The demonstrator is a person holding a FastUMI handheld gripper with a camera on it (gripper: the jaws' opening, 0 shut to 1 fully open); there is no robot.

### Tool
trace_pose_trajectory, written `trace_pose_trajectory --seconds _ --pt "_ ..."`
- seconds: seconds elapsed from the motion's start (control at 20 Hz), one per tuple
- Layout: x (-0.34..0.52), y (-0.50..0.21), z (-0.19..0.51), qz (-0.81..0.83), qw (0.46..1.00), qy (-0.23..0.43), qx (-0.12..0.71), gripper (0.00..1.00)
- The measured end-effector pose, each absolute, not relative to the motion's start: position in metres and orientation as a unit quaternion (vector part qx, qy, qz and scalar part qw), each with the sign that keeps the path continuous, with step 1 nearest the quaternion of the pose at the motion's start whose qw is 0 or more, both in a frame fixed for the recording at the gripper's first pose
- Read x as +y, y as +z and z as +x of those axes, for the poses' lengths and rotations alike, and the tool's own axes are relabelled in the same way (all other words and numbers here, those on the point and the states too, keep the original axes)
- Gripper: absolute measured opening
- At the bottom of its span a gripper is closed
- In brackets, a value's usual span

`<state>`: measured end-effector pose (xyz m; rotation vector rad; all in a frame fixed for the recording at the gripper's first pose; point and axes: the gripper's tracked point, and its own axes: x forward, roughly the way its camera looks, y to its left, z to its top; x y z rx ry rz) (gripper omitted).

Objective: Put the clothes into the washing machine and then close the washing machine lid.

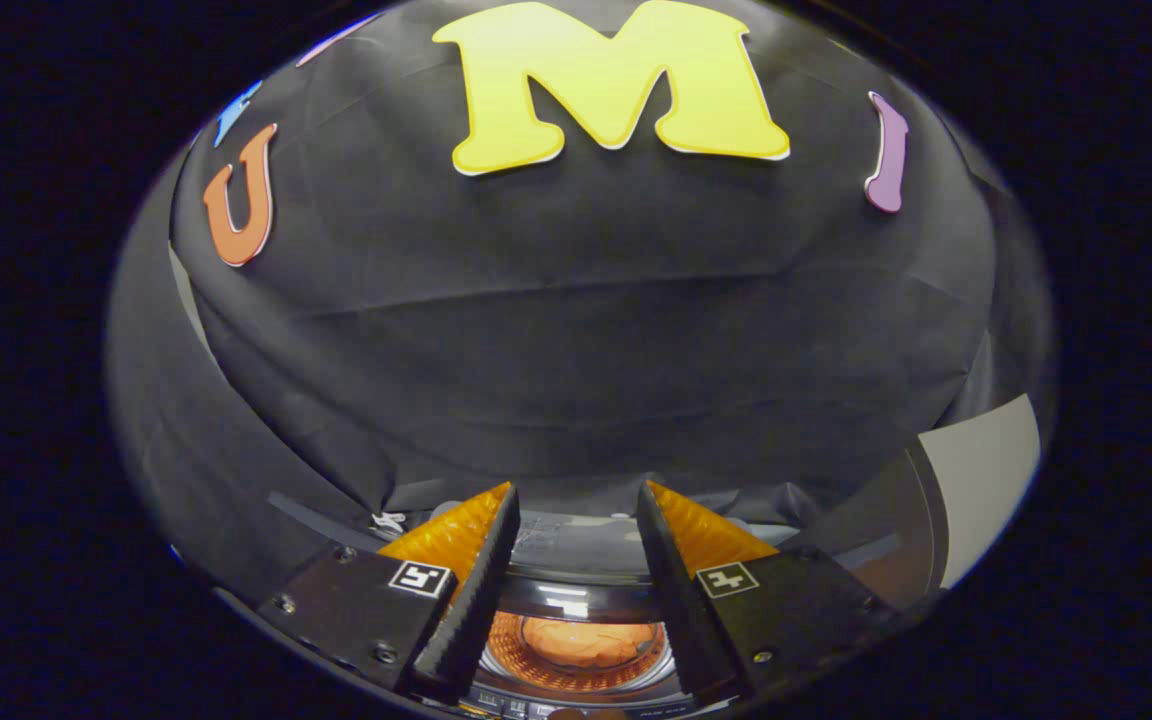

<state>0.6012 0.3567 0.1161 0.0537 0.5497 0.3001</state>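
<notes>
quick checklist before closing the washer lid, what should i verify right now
1. Orange cloth inside the round ribbed drum: ok.
2. Nothing hanging over the dark glossy rim of the washing machine: ok on the part between the fingers, the rest cannot tell.
3. Gripper empty, fingers apart: ok.
4. Lid position: cannot tell.
5. Fingers above the opening, not in it: ok.
</notes>
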Motion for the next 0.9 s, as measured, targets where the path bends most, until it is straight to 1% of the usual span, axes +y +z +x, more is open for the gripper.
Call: trace_pose_trajectory --seconds 0.9 --pt "0.352 0.108 0.568 0.027 0.962 0.141 0.231 0.75"
